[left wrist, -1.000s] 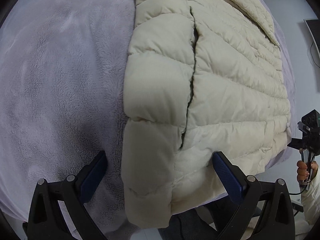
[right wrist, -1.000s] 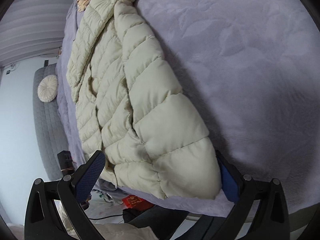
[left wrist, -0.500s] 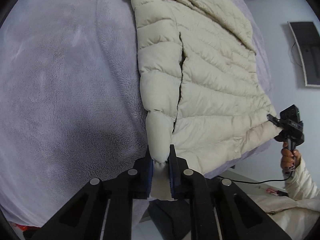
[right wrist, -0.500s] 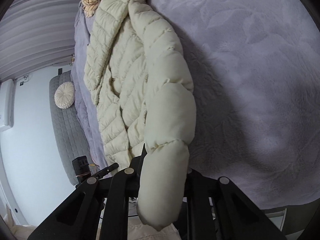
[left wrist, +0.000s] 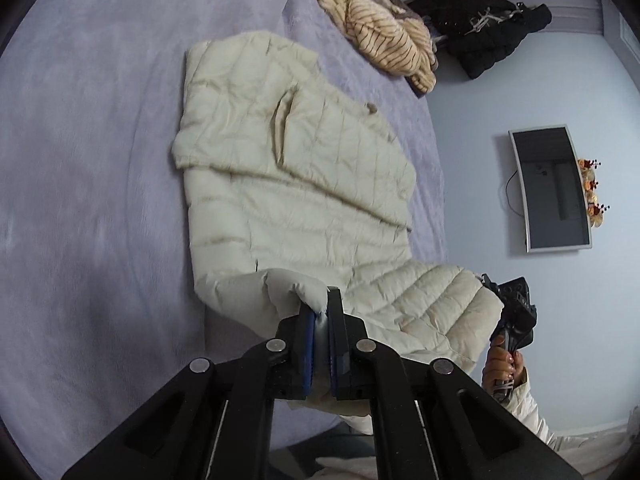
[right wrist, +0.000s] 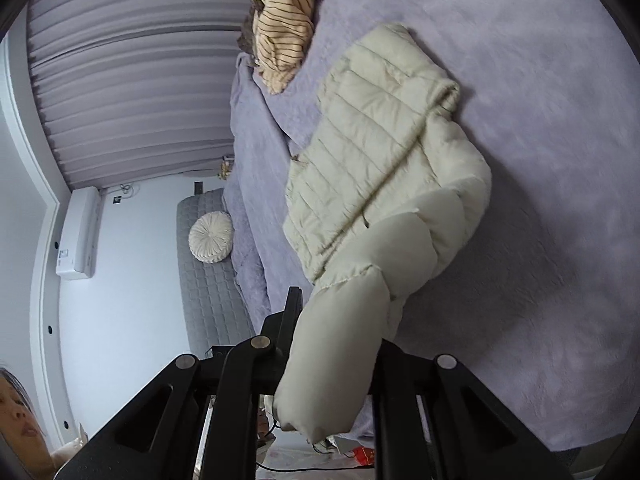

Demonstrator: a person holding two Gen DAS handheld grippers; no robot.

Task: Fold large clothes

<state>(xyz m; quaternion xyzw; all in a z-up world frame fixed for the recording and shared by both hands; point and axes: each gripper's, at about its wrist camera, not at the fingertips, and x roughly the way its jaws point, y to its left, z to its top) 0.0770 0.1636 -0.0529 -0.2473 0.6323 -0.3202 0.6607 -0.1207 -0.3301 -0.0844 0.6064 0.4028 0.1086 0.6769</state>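
Left wrist view: the left gripper (left wrist: 320,312) has its jaws nearly shut, pinching a thin corner of a cream puffer jacket (left wrist: 296,184). The jacket stretches ahead of this gripper across a lilac fleece bed (left wrist: 92,160), its far end lying flat and its near hem raised off the cover. To the right of the left gripper, a hand (left wrist: 500,368) holds the right gripper at the hem's other corner.

Right wrist view: the right gripper (right wrist: 334,344) is clamped narrowly on a thick padded roll of the jacket (right wrist: 384,168), which bulges over and hides the fingertips. The rest of the jacket runs ahead on the bed (right wrist: 540,200), and a striped garment (right wrist: 284,20) lies beyond it.

The step in hand appears to be the lengthwise fold, with both hem corners gripped and lifted. The next move likely calls for carrying both corners forward together toward the far end, keeping them level, then lowering and letting go.
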